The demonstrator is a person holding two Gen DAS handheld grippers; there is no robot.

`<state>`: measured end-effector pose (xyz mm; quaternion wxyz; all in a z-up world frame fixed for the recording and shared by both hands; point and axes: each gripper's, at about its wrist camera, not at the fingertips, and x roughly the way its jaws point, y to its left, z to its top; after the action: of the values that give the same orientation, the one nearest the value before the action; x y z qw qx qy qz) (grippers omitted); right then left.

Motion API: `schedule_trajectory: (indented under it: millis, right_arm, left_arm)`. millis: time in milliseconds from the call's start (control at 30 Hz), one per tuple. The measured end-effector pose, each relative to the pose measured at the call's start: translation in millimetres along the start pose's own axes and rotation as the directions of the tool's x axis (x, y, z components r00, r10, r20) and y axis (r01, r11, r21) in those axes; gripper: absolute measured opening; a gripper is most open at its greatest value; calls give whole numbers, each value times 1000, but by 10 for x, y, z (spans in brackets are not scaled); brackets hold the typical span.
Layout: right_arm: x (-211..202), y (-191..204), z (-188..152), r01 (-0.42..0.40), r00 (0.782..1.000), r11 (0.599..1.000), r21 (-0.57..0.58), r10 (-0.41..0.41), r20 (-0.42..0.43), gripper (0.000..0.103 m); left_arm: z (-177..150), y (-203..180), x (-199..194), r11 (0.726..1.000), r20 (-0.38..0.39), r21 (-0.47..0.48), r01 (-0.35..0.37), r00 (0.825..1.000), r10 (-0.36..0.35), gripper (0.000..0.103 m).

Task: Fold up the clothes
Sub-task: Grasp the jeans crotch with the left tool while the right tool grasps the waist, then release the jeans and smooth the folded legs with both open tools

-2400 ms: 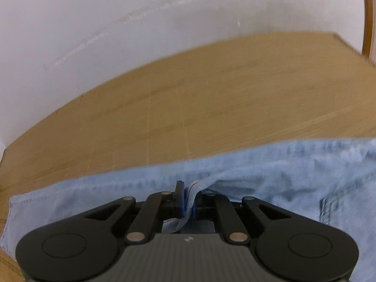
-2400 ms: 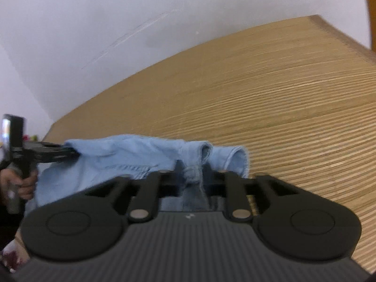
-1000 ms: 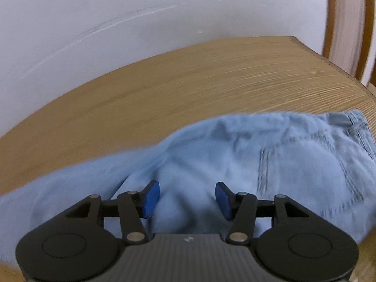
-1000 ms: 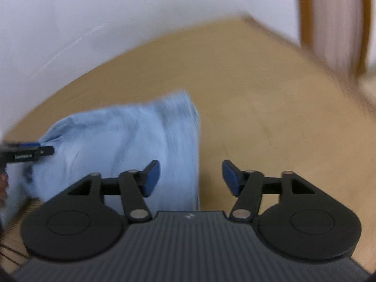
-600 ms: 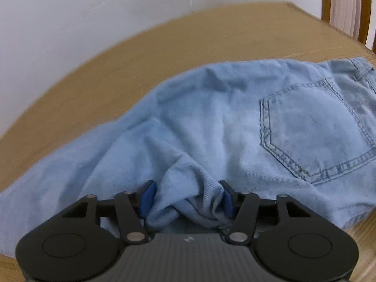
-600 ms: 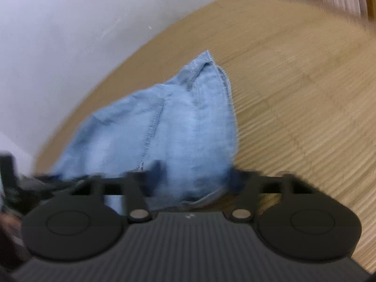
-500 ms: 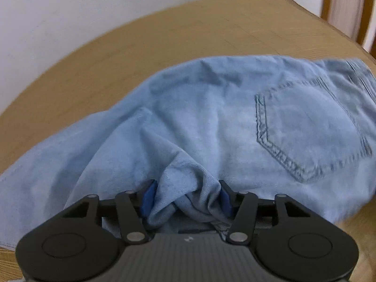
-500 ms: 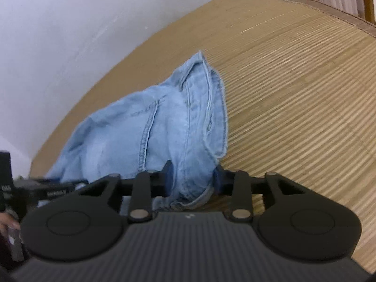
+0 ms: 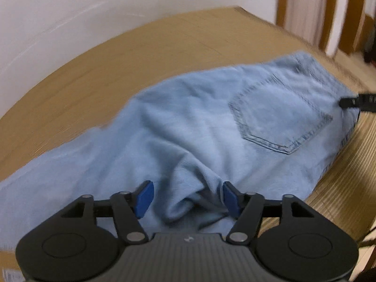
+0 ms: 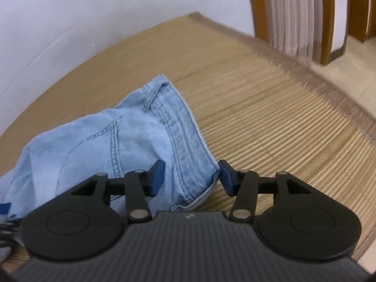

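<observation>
Now both grippers are letting go: the left gripper (image 9: 188,196) and the right gripper (image 10: 191,177), clamped on bunched denim half a second ago, are opening around the jeans (image 9: 211,127), which lie folded on the woven mat (image 10: 270,122), so this fold looks placed.

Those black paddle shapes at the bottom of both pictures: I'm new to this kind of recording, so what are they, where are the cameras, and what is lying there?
They are handheld grippers, one in each of a person's hands, each carrying a forward-looking camera. One picture looks over the left gripper, the other over the right gripper. Light blue jeans lie on a woven mat by a white wall. The left one's blue-padded fingers straddle a bunched fold; the right one straddles the waistband corner. Both are opening, so nothing is gripped.
</observation>
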<state>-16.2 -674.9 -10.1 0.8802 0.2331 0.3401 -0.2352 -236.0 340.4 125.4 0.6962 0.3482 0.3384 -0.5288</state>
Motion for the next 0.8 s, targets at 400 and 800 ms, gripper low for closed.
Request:
schedule_trajectory:
  millis: [400, 800]
  right_arm:
    - [-431, 1470, -408, -23, 983, 955, -295, 75, 168, 54]
    - [-454, 4115, -1492, -348, 927, 771, -534, 368, -73, 53]
  left_arm:
    - [-850, 1710, -664, 958, -13, -133, -254, 967, 254, 68]
    - [-913, 3716, -25, 970, -24, 8, -243, 970, 243, 68]
